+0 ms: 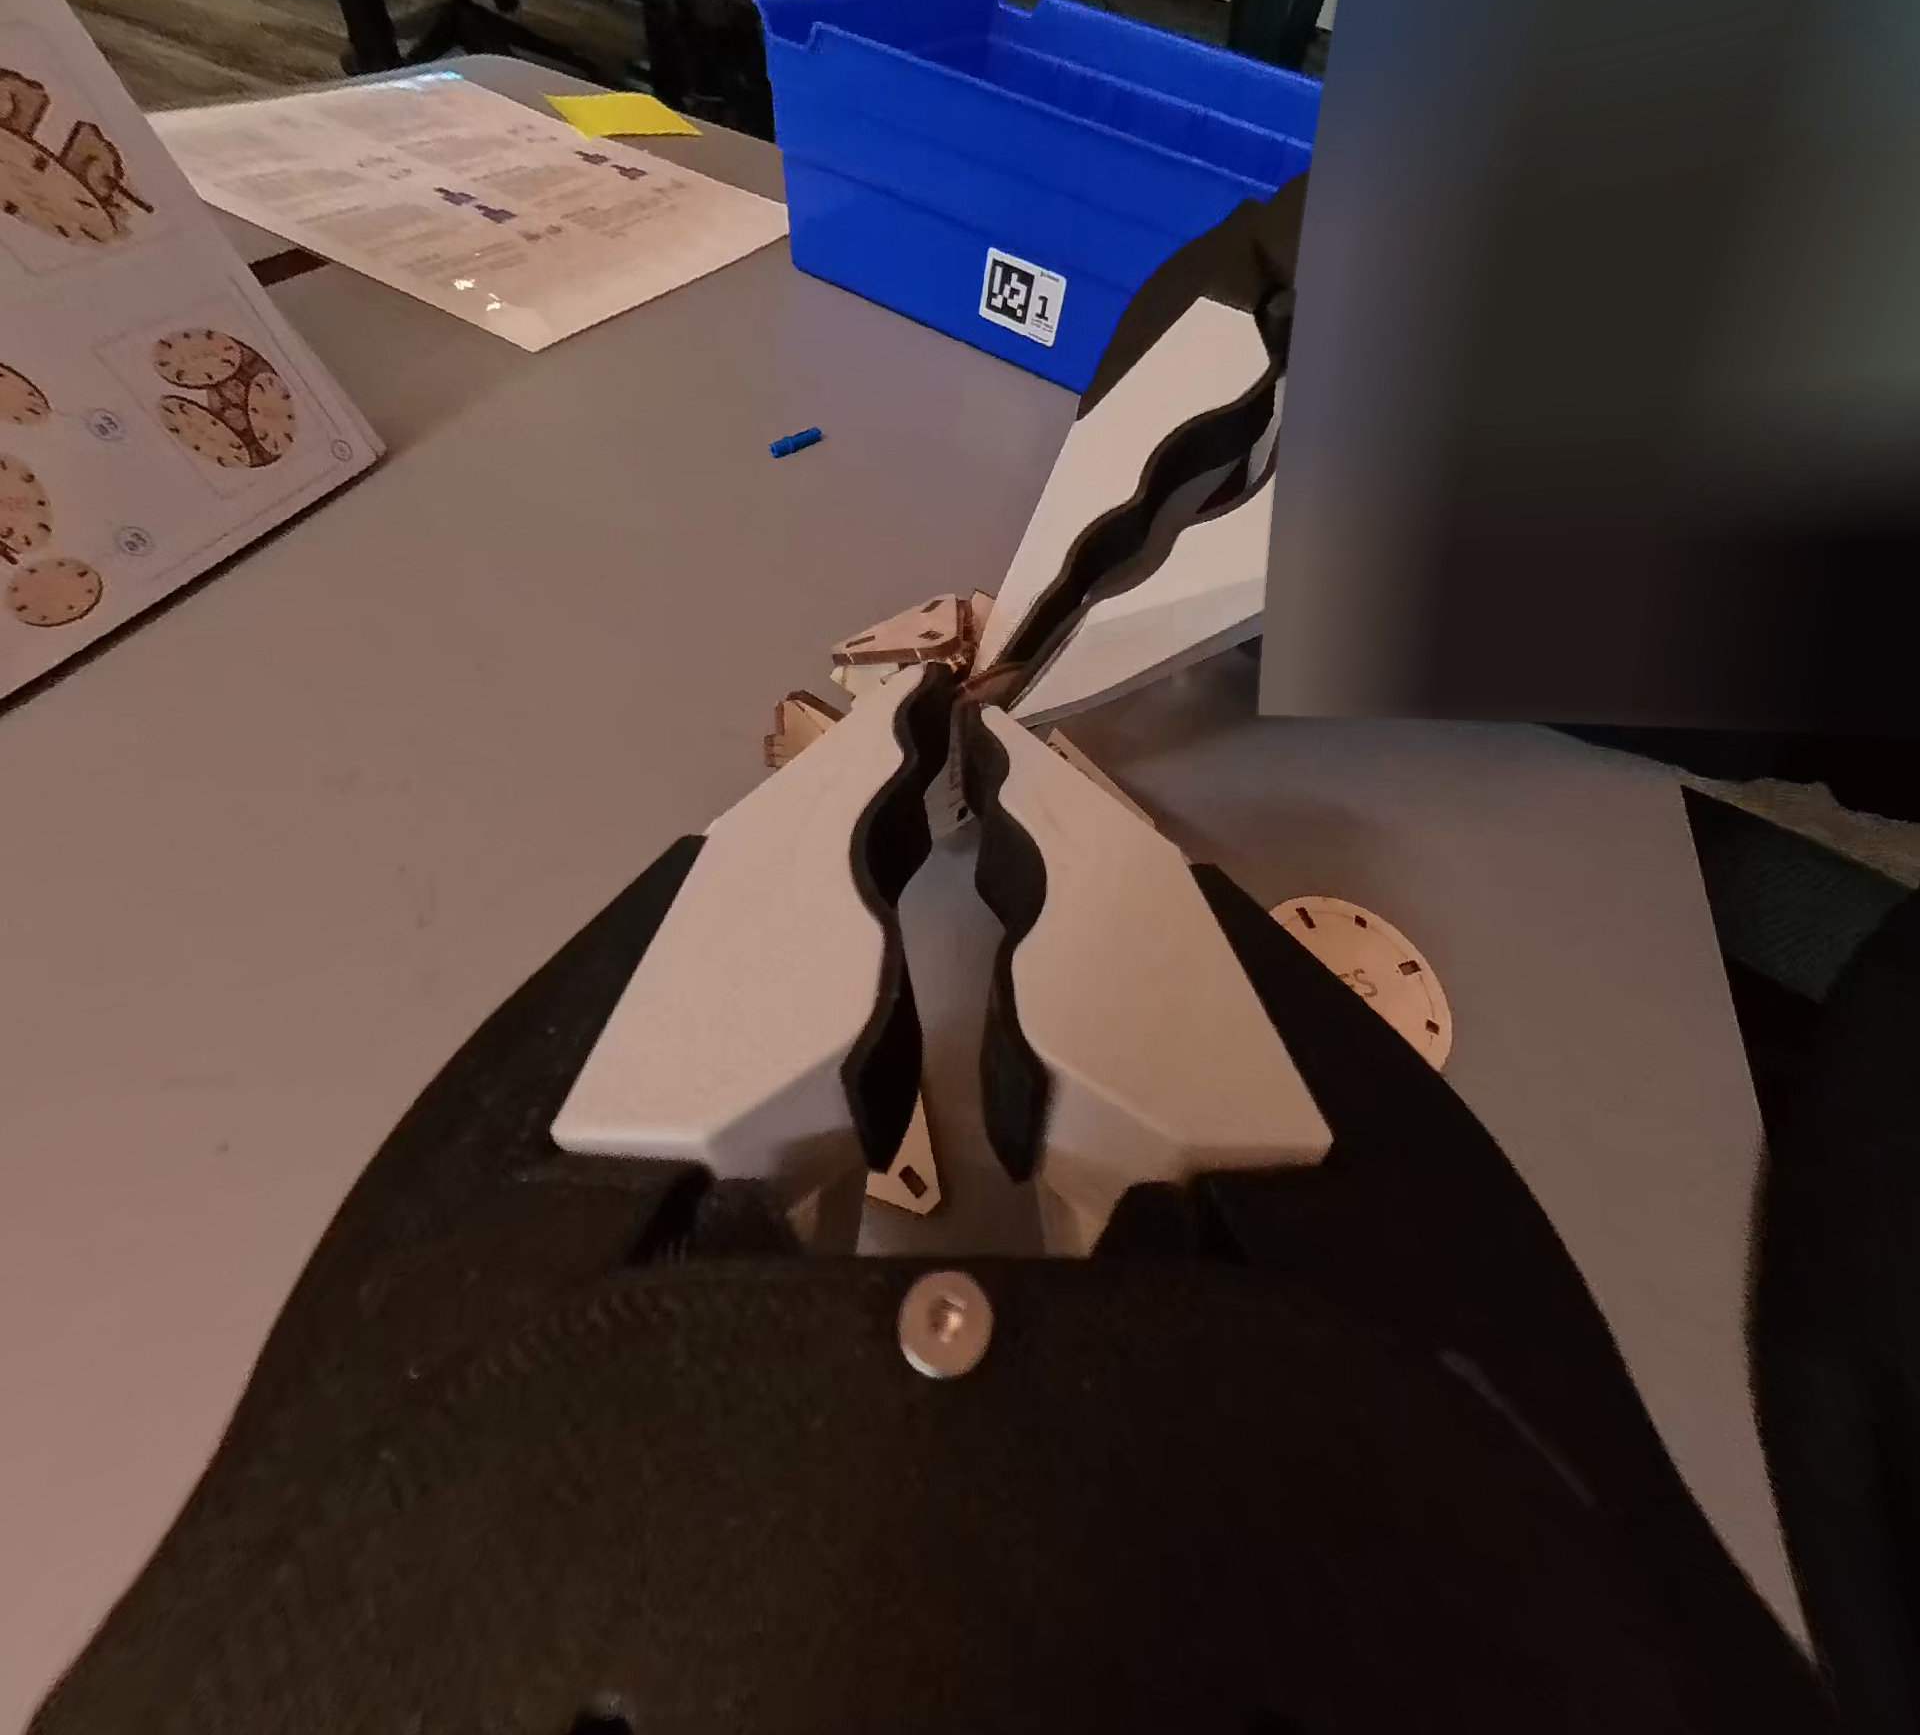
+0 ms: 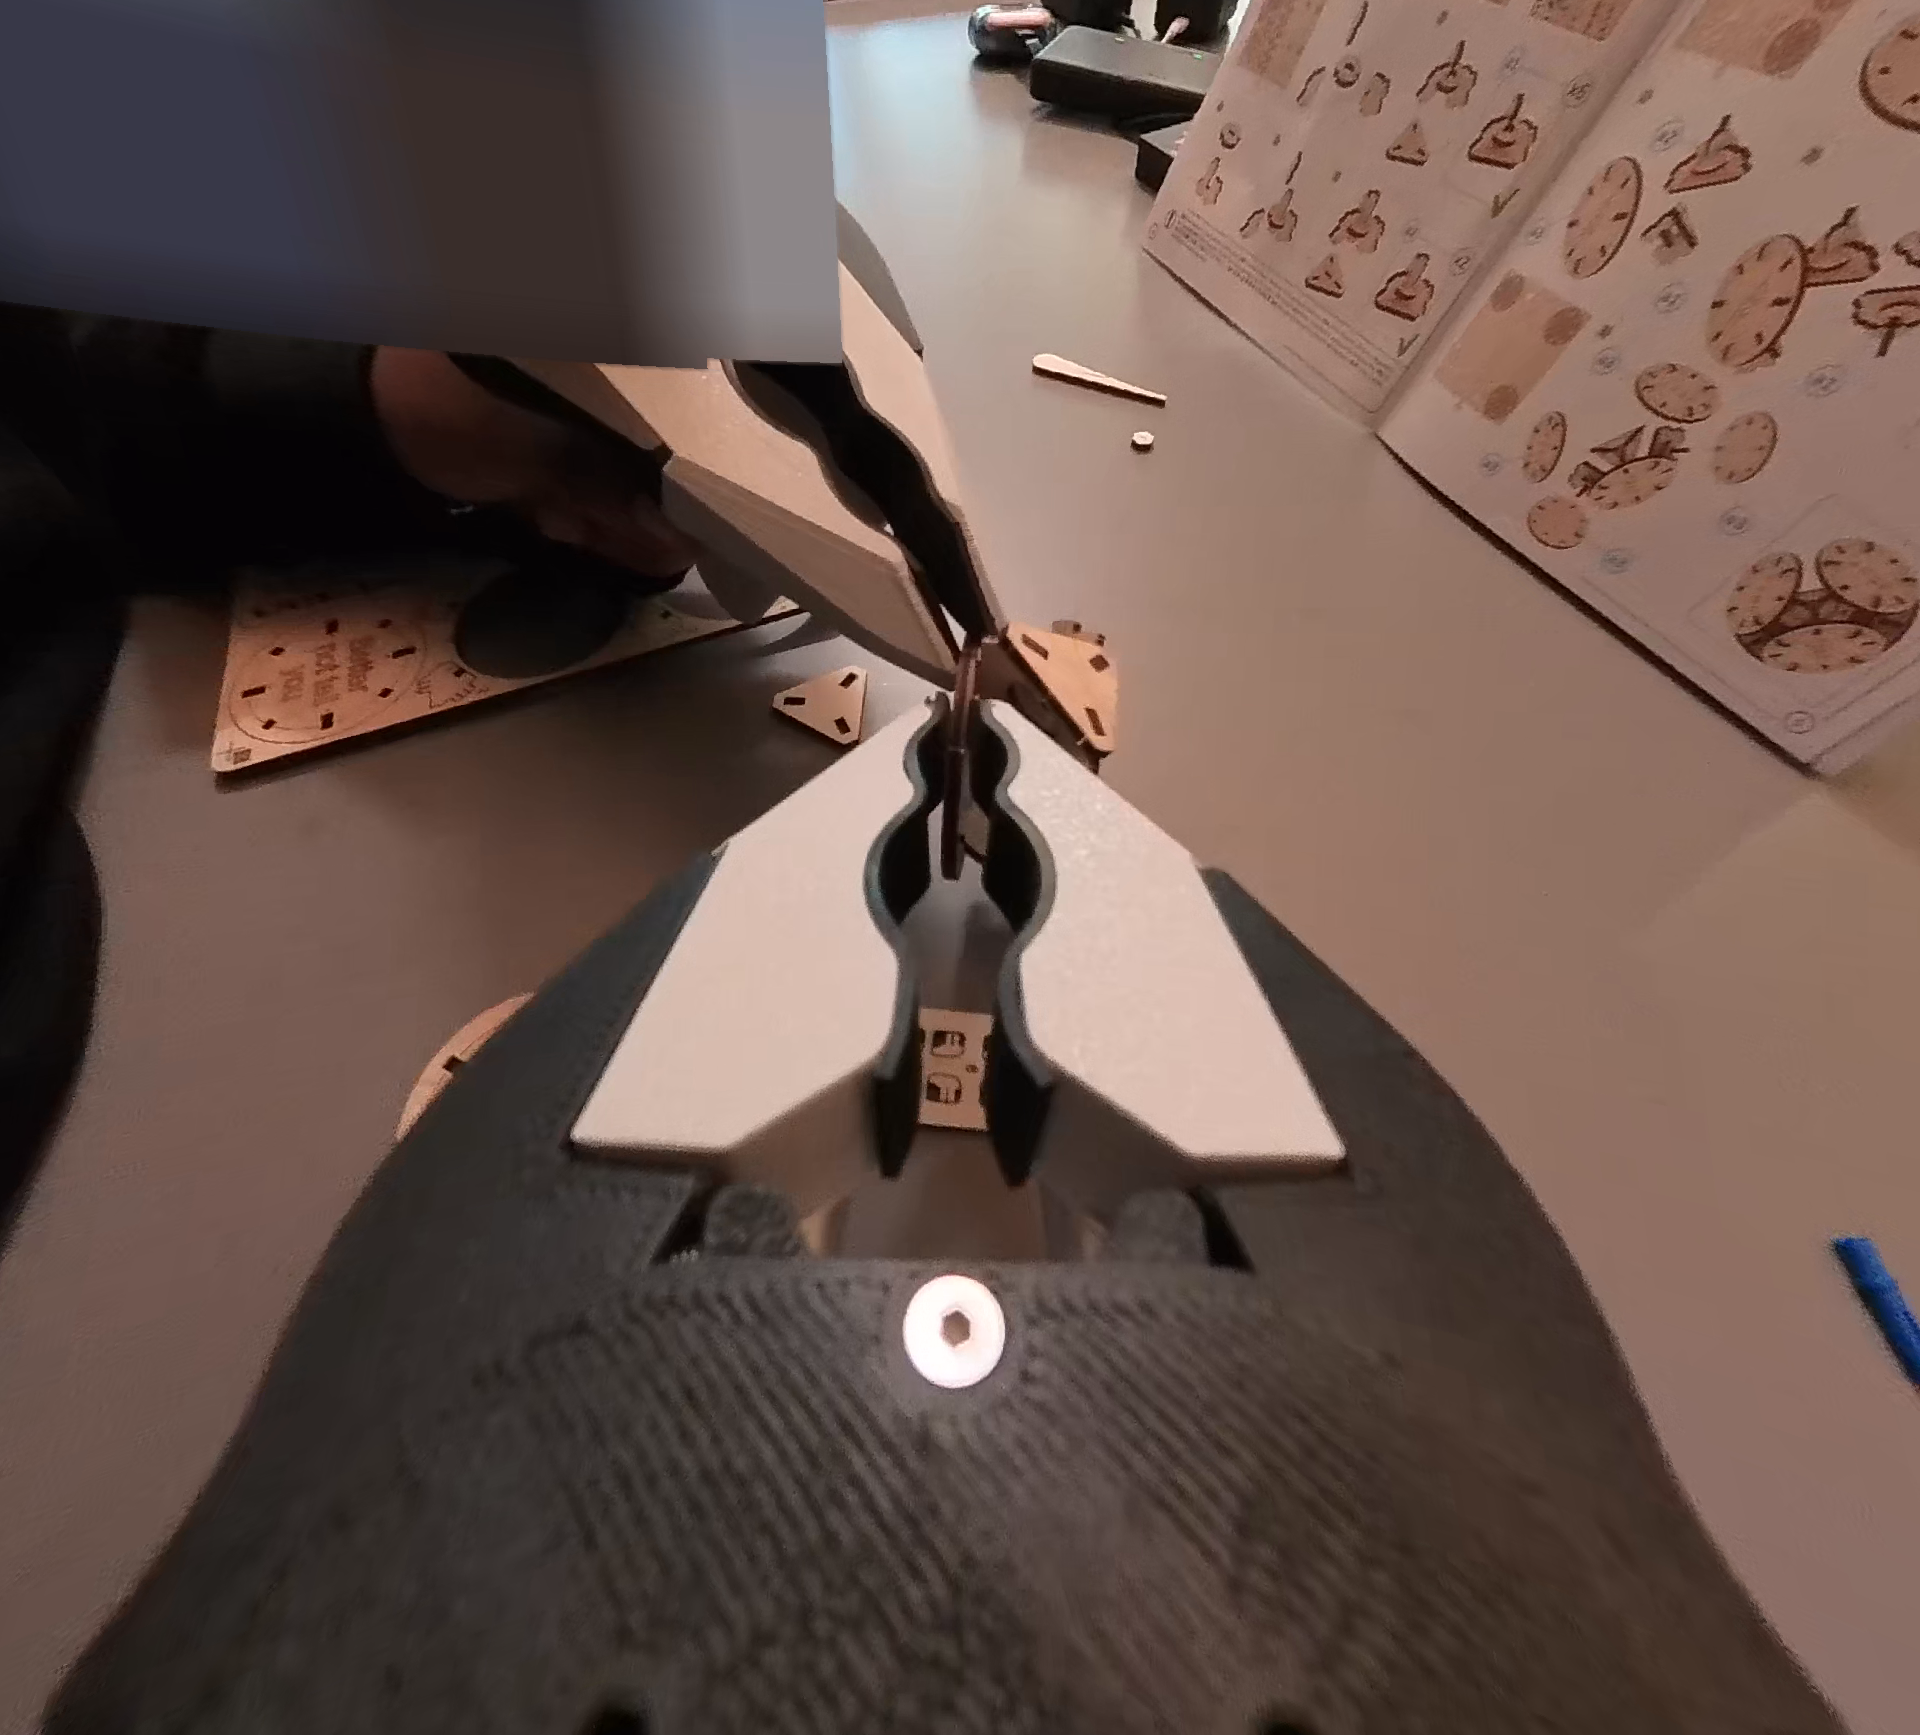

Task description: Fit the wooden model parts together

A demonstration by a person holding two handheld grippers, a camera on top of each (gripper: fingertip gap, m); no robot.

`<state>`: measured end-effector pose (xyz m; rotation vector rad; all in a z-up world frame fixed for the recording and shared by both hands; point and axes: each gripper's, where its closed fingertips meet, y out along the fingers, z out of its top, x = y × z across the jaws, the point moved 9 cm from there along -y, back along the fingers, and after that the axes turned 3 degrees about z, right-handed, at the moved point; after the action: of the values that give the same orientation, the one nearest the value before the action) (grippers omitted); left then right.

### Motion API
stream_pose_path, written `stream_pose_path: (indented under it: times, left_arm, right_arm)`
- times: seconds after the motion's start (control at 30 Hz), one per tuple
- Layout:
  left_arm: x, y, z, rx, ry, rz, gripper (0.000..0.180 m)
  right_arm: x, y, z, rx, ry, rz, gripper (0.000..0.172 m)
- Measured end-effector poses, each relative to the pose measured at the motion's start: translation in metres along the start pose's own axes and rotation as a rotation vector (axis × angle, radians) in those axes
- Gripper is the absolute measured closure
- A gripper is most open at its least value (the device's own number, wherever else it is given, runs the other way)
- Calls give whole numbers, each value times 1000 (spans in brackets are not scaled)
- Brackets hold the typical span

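Two tools meet mid-frame over my grey table (image 1: 468, 750). My left tool (image 1: 951, 698) has its jaws pinched together at the tips on a thin wooden plate held edge-up, part of a small wooden assembly (image 1: 914, 636) with slotted triangular faces sitting just beyond the tips. My right tool (image 2: 956, 729) is closed the same way on a thin dark-edged wooden piece (image 2: 951, 802) standing upright between its pads, touching that same assembly, seen in the right wrist view at centre (image 2: 1070, 677). Each tool shows in the other's view, coming in from the upper side, tips nearly touching mine.

A loose wooden triangle (image 2: 821, 703) lies flat just left of the right tool's tip. A wooden sheet (image 2: 343, 688) with cut-outs lies at mid-left in that view, a hand (image 2: 540, 480) above it. A wooden disc (image 1: 1371, 979) lies right of the left tool. Blue bin (image 1: 1018, 127) upper centre, small blue peg (image 1: 795, 443) near it, printed sheet (image 1: 468, 199) upper left, open instruction booklet (image 2: 1558, 231) upper right in the right wrist view.
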<state>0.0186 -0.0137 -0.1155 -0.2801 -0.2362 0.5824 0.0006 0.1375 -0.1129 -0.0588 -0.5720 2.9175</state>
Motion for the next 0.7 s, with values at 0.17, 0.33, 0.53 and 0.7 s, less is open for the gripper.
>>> stream_pose_path:
  times: [0.17,0.33,0.53,0.7]
  left_arm:
    - [0,-4,5,58,-20,-46,180]
    - [-2,-10,10,152,-39,-112,178]
    - [-8,-15,9,161,15,-23,163]
    - [-7,-11,5,144,16,-46,157]
  right_arm:
    - [3,-5,5,66,58,54,171]
    - [12,-7,7,179,254,186,171]
    - [29,-18,1,282,392,213,172]
    - [37,-17,-5,350,546,288,172]
